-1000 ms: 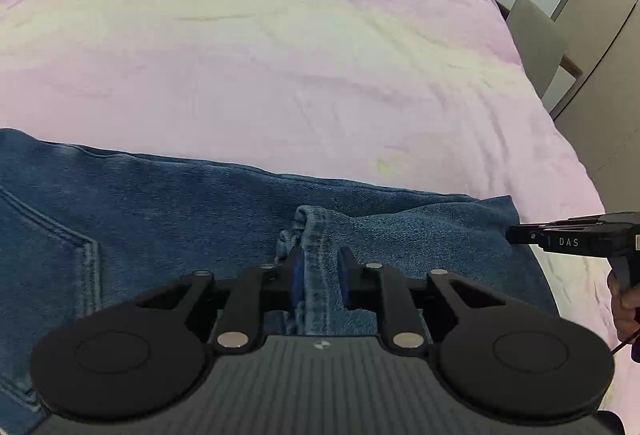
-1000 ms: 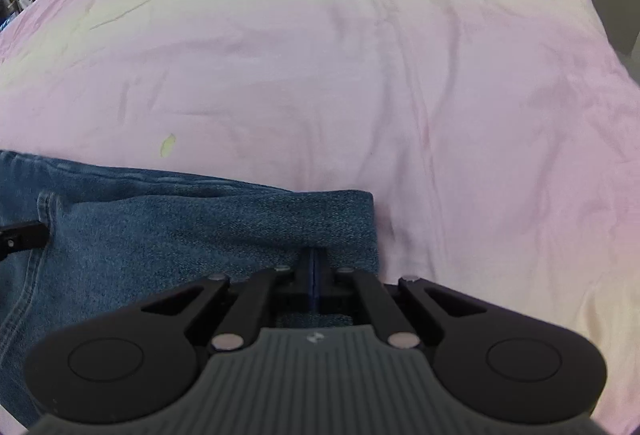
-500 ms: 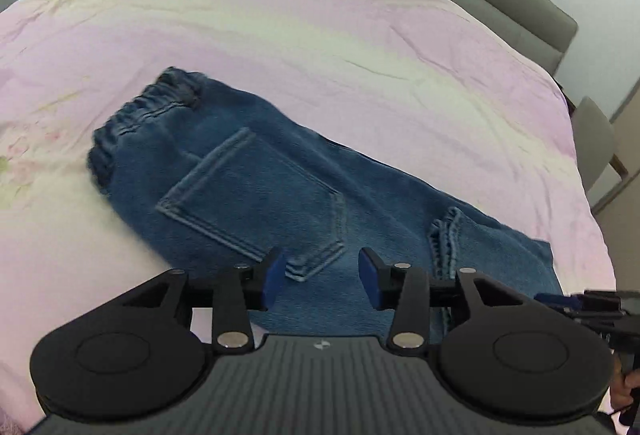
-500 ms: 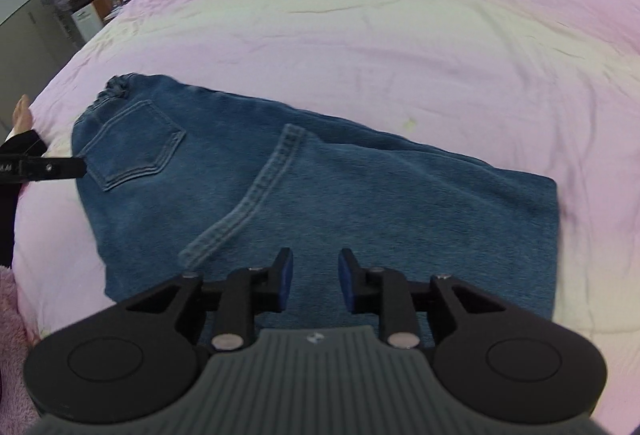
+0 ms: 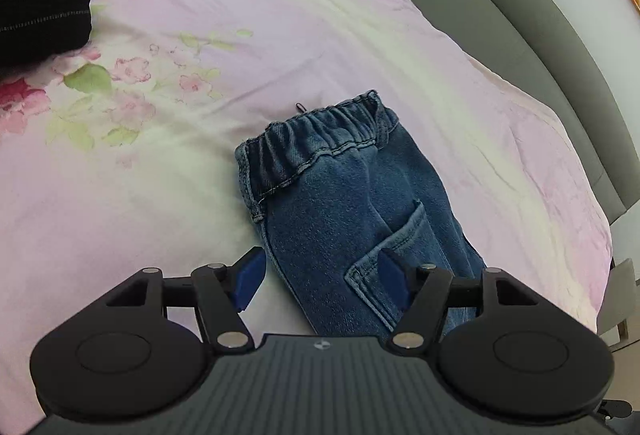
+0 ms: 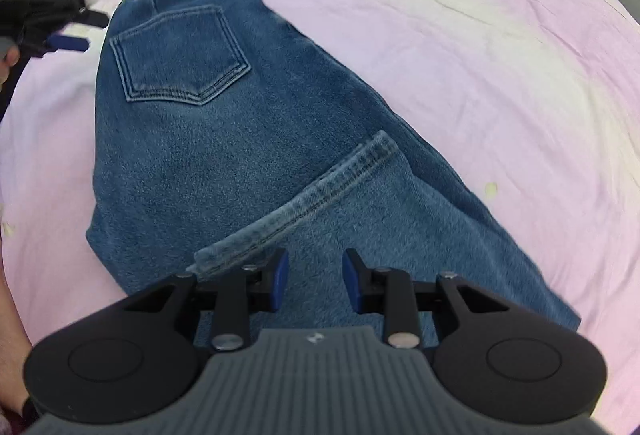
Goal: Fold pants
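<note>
Lying folded on the pink bedspread [image 6: 460, 15], the soft, limp denim jeans [image 6: 240, 155] look best taken at the stiffer elastic waistband [image 5: 316, 139], left gripper [image 5: 320, 277] having just opened, right gripper [image 6: 314, 281] apart, both empty.

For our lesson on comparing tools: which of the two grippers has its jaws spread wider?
The left gripper: its jaws, just opening, span the jeans edge to pocket; the right gripper shows a narrower gap.
</note>
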`<state>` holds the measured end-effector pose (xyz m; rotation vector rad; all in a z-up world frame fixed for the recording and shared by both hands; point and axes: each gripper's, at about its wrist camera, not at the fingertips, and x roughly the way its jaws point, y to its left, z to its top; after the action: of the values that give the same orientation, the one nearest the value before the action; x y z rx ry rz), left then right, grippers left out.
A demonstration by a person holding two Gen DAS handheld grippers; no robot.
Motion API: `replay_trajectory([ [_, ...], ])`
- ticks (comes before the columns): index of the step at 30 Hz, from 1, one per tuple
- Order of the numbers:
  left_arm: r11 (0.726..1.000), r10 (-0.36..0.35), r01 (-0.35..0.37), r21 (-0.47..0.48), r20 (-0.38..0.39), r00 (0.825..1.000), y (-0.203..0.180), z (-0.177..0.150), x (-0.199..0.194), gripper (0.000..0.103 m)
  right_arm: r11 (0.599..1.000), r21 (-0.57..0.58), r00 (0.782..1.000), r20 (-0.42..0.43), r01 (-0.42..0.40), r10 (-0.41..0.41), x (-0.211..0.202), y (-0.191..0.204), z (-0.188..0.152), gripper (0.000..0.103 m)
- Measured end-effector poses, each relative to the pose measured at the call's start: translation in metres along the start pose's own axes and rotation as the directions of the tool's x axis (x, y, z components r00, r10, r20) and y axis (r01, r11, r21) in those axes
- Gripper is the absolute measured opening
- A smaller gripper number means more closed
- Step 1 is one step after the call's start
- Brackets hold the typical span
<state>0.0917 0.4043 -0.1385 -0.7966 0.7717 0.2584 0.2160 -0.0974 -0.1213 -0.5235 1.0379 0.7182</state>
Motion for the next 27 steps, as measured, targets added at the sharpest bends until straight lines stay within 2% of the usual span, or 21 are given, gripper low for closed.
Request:
replay_trajectory([
  [2,1.000,-0.003,0.003,-0.030,-0.011,1.000,0.006,0.000,0.012,0.076,0.998,-0.070,1.000,-0.030,0.000,-0.002,0.010,0.001,0.010,0.027],
  [3,0.999,-0.015,0.015,-0.043,-0.011,1.000,0.009,0.001,0.016,0.082,0.995,-0.103,0.999,-0.045,0.000,-0.004,0.015,0.003,0.014,0.027],
  [4,0.998,-0.031,0.031,-0.056,-0.006,1.000,0.012,0.001,0.020,0.083,0.989,-0.149,0.998,-0.064,-0.006,-0.004,0.021,0.004,0.019,0.027],
  [9,0.994,-0.067,0.068,-0.086,0.018,0.998,0.020,0.006,0.039,0.085,0.962,-0.266,0.987,-0.161,-0.067,0.024,0.049,0.006,0.033,0.029],
  [11,0.994,-0.074,0.076,-0.075,0.030,0.997,0.021,0.008,0.046,0.085,0.960,-0.264,0.980,-0.194,-0.097,0.045,0.057,0.001,0.037,0.029],
  [15,0.996,-0.075,0.077,-0.040,0.050,0.996,0.020,0.006,0.054,0.071,0.970,-0.199,0.966,-0.241,-0.141,0.091,0.069,-0.010,0.043,0.030],
  [19,0.997,-0.066,0.069,-0.041,0.063,0.996,0.012,0.008,0.046,0.058,0.971,-0.191,0.963,-0.252,-0.146,0.095,0.073,-0.013,0.047,0.030],
  [22,0.998,-0.061,0.058,0.031,0.120,0.991,-0.009,0.008,0.027,0.053,0.974,-0.185,0.968,-0.237,-0.130,0.084,0.072,-0.013,0.046,0.030],
  [25,0.991,-0.111,0.096,0.095,0.165,0.980,-0.038,0.013,0.004,0.052,0.980,-0.164,0.974,-0.212,-0.111,0.075,0.067,-0.010,0.038,0.030],
  [27,0.979,-0.143,0.111,0.171,0.184,0.972,-0.062,0.014,-0.014,0.052,0.984,-0.151,0.978,-0.196,-0.100,0.069,0.066,-0.011,0.035,0.030],
])
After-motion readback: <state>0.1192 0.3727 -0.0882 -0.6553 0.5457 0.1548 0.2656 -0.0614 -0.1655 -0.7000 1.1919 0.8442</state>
